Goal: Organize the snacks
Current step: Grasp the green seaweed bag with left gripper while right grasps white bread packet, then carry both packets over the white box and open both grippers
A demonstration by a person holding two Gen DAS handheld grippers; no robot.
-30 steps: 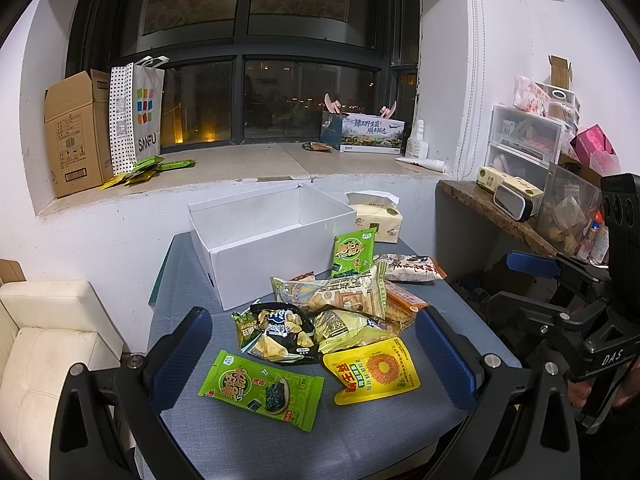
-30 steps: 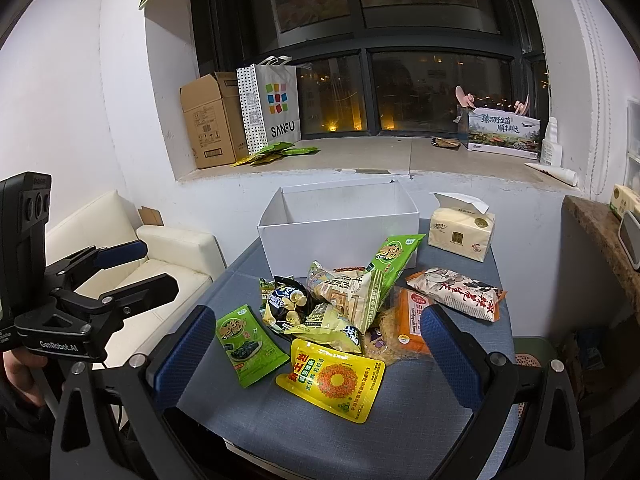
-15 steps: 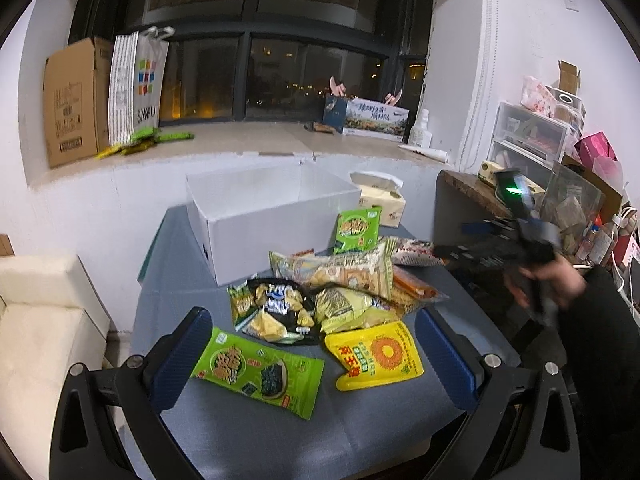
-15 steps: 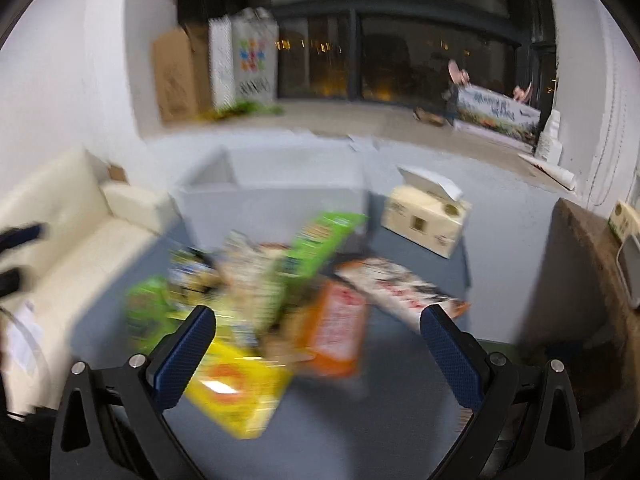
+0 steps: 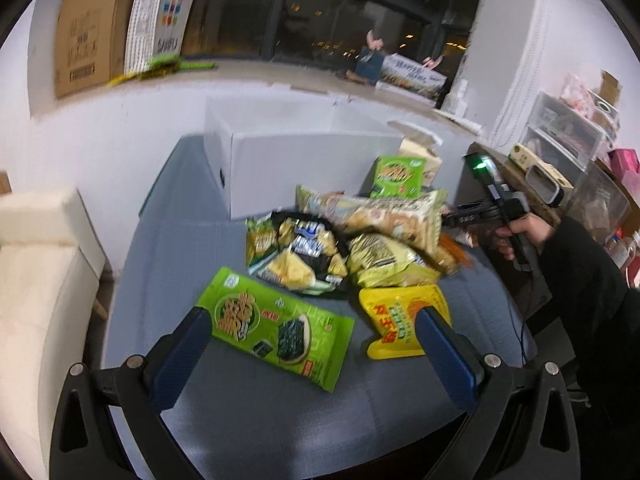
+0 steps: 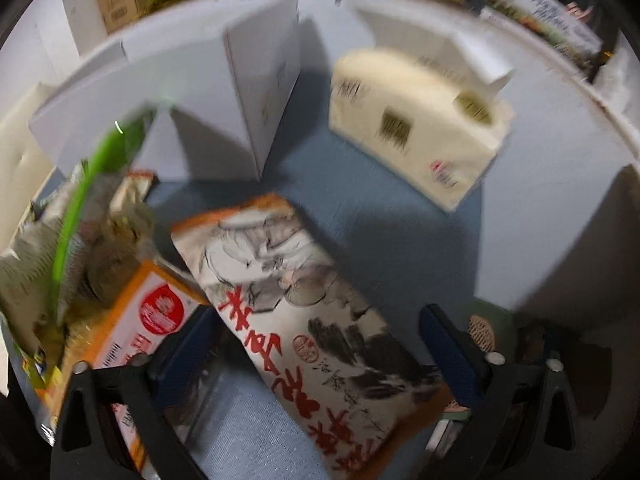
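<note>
The left gripper (image 5: 312,340) hangs spread wide over a green seaweed packet (image 5: 276,326), the snack pile (image 5: 352,236) at twelve o'clock before a white box (image 5: 296,160). The right gripper (image 6: 316,344), also spread, straddles a white packet with red lettering (image 6: 304,320); a tissue pack (image 6: 416,128) lies at one o'clock.

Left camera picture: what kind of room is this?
Probably a room in someone's home: a cream sofa beside a small table piled with snack bags, and a dark window.
</note>
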